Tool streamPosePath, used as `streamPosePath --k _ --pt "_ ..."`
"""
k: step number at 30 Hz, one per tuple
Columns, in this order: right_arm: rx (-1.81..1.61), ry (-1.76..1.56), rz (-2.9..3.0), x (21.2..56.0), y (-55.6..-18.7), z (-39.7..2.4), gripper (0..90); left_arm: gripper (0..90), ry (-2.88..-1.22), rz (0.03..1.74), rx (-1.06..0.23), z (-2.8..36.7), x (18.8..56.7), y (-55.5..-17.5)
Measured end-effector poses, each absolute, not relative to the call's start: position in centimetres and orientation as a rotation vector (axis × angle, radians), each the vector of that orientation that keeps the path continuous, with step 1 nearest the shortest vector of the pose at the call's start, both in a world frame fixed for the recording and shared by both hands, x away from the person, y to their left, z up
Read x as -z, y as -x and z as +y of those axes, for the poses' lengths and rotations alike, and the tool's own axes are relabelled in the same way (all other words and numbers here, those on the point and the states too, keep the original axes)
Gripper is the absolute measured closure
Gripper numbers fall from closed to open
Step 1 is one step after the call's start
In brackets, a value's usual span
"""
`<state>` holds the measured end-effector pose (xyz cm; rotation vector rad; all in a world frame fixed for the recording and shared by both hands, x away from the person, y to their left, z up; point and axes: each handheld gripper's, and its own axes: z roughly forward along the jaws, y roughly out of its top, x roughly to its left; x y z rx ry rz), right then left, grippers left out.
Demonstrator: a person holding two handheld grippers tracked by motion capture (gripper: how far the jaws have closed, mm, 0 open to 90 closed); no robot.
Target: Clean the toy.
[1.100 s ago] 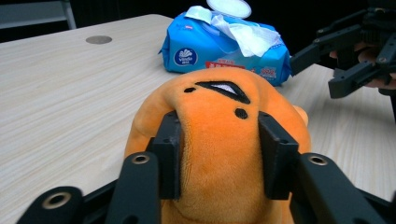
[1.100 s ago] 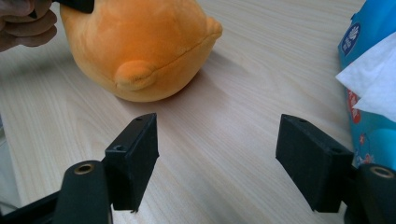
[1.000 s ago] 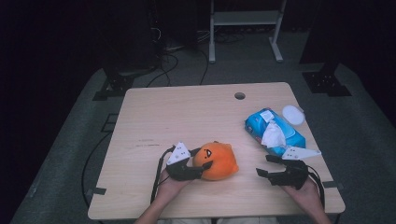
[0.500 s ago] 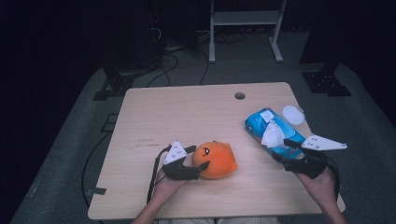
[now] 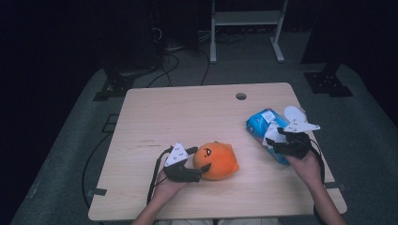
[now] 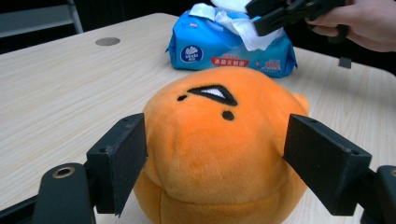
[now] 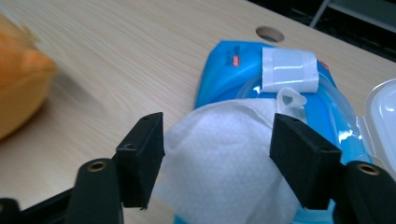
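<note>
Right gripper view: open right gripper (image 7: 215,154), jaws just closing, straddles the wet wipe (image 7: 224,158) sticking out of the wipes pack (image 7: 233,60); pinching is needed next. The left gripper (image 6: 215,163), jaws just opening, brackets the orange plush toy (image 6: 219,144).

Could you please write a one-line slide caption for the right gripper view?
Right gripper with open jaws straddling a white wipe sticking out of a blue wet-wipe pack on the wooden table.

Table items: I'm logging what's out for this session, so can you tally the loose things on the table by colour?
Orange: 1, the plush toy
Blue: 1, the wipes pack, lid open
White: 1, the wipe sticking out of the pack
Total: 3
</note>
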<state>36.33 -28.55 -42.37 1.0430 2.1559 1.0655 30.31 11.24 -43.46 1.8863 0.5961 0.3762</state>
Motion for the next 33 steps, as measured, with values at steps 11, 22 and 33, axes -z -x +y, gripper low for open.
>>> streamPosePath --k 11,22,33 --pt "-1.063 -1.177 2.147 43.4 -37.3 -30.4 85.7 23.7 -1.904 0.604 -0.368 11.4 43.7 -30.3" --pt "-1.119 -1.206 2.123 43.0 -37.4 -30.5 69.0 23.8 -1.907 0.606 -0.359 11.4 43.8 -30.3" --pt "-1.050 -1.149 2.111 44.0 -37.4 -29.3 57.4 24.1 -1.921 0.589 -0.361 11.0 43.8 -30.2"
